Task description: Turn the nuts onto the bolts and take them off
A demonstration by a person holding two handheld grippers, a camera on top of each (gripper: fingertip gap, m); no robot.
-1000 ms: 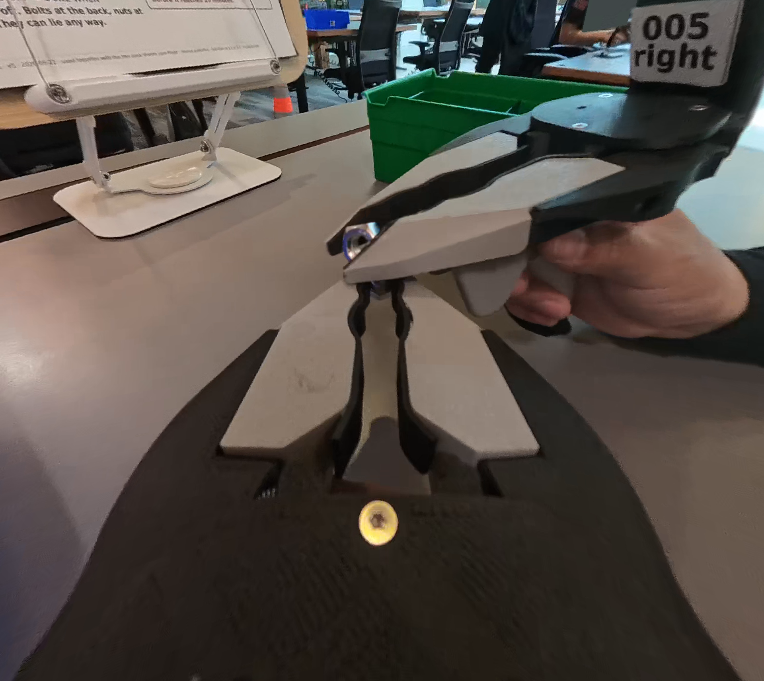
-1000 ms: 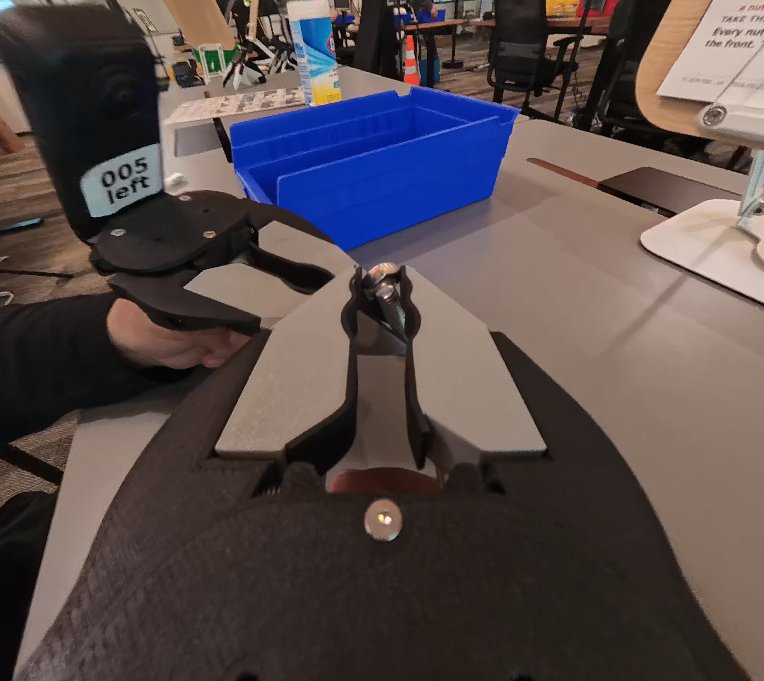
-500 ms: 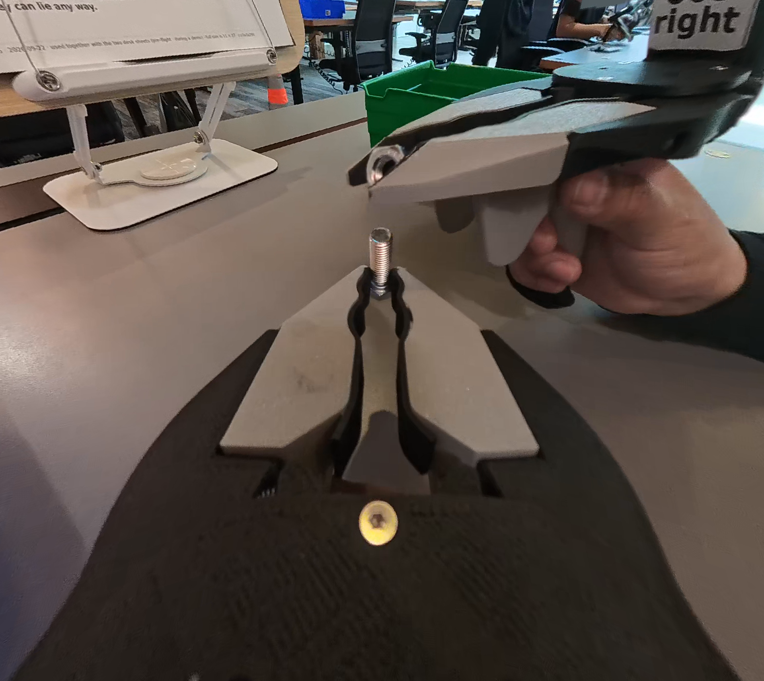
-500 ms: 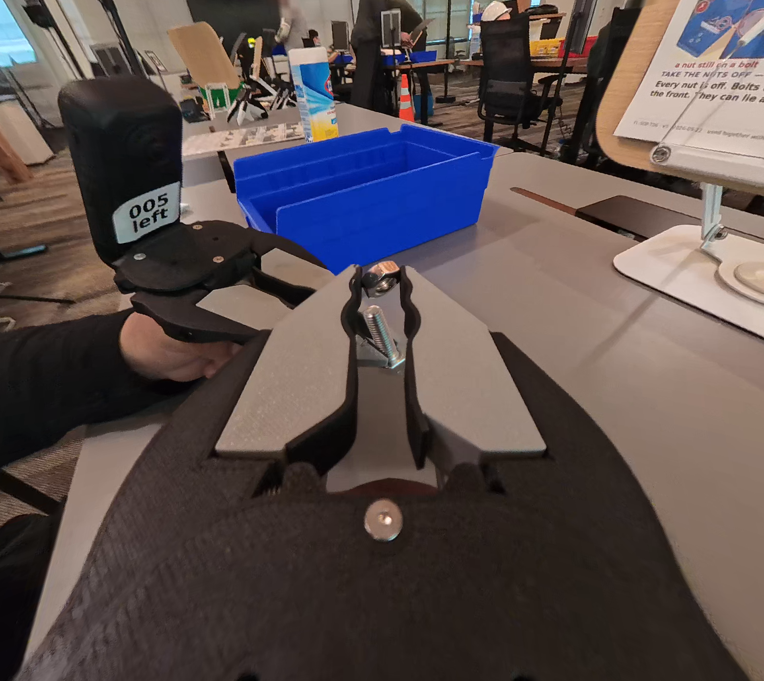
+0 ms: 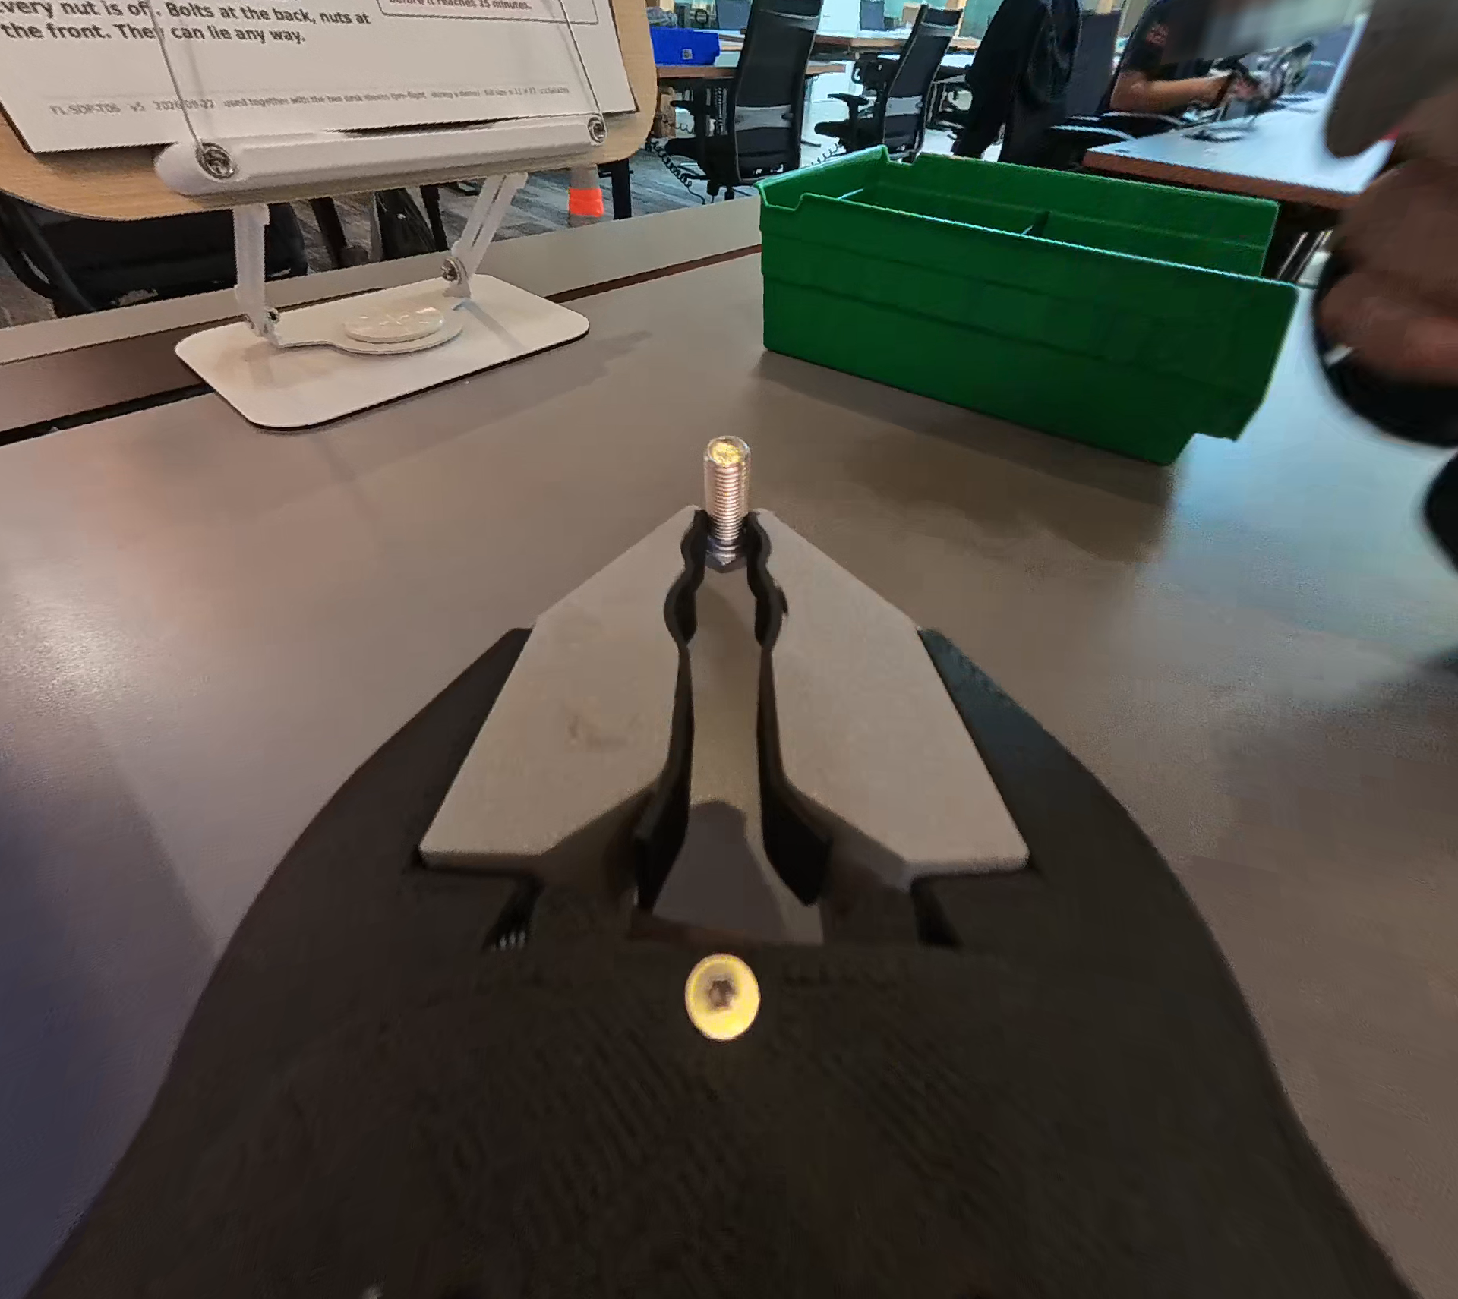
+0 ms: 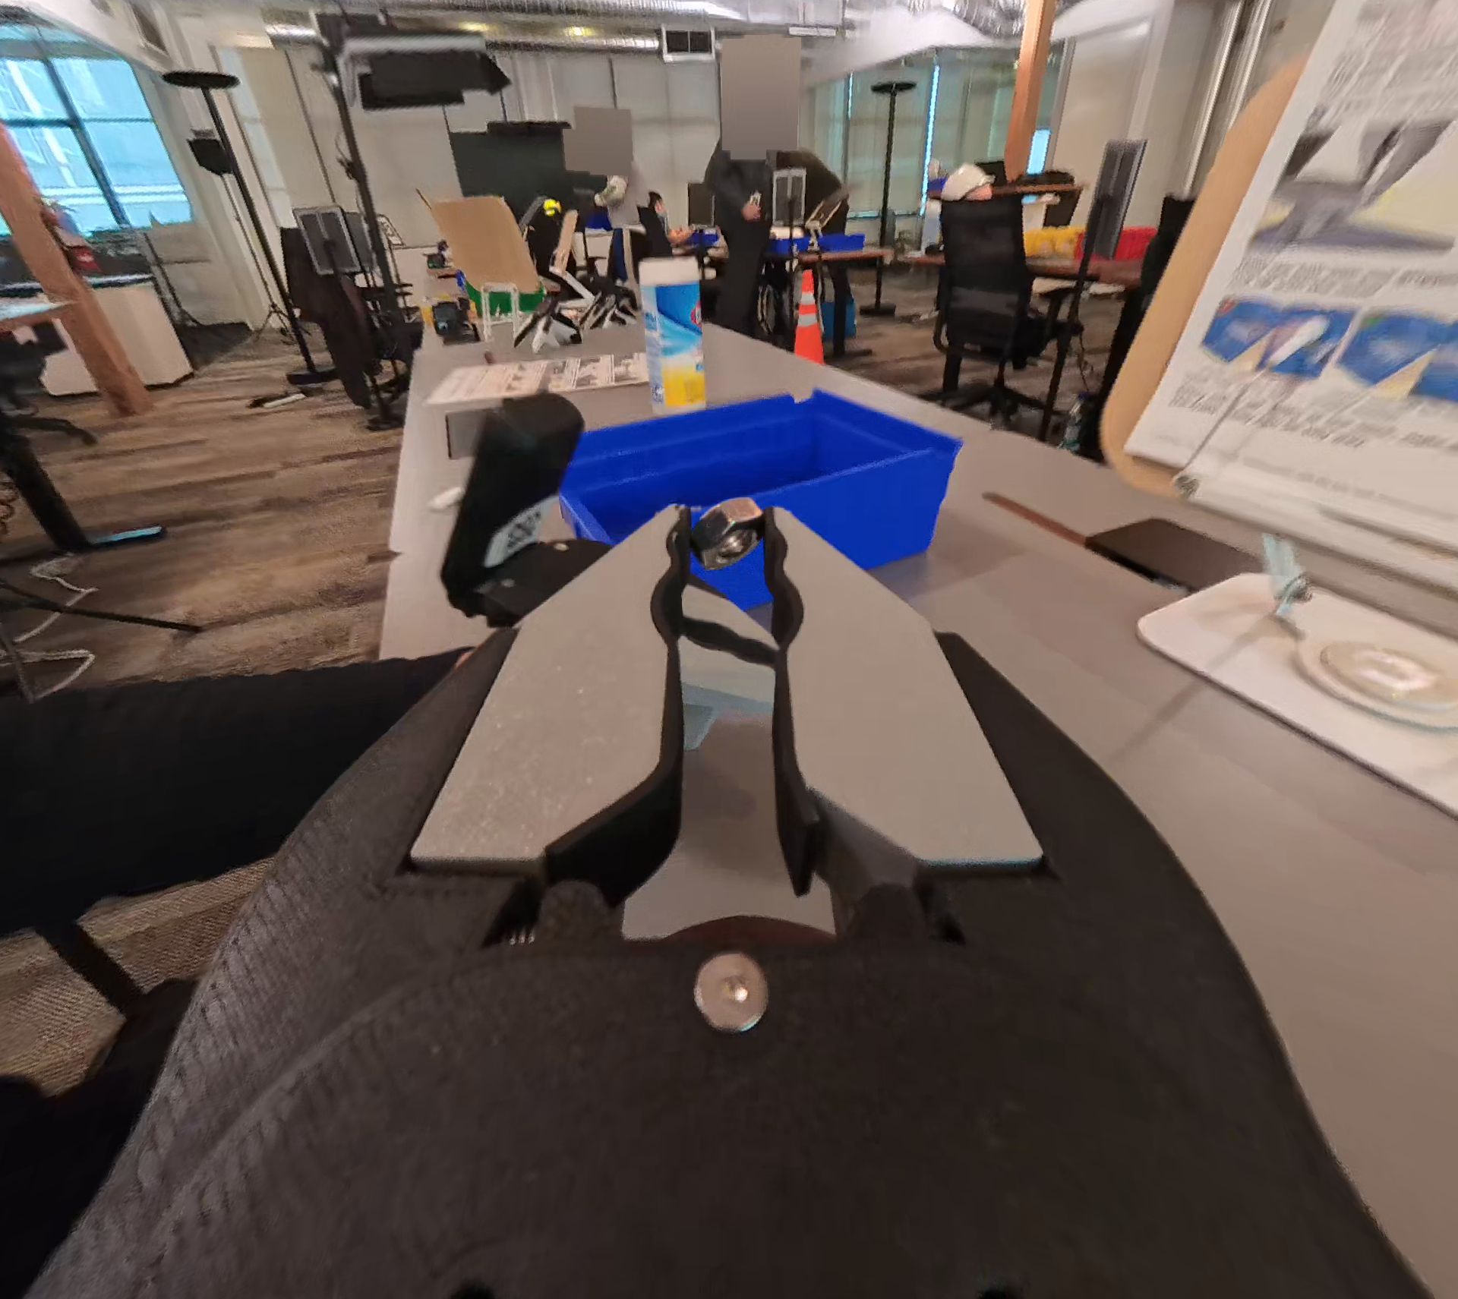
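Gripping bolt (image 5: 726,484) left, nut (image 6: 727,534) right.

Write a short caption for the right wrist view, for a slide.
Right gripper holds a steel nut at its fingers' tips, in front of a blue bin on the grey table.

The bolt (image 5: 726,490) is a short silver machine screw with bare thread, standing upright above the grey table with its flat tip uppermost and its head pinched low between the closed tips of the left gripper (image 5: 724,546). The nut (image 6: 727,534) is a silver hexagon, off the bolt, clamped by its flats at the tips of the right gripper (image 6: 726,539), its threaded hole facing the right wrist camera and tipped slightly downward.
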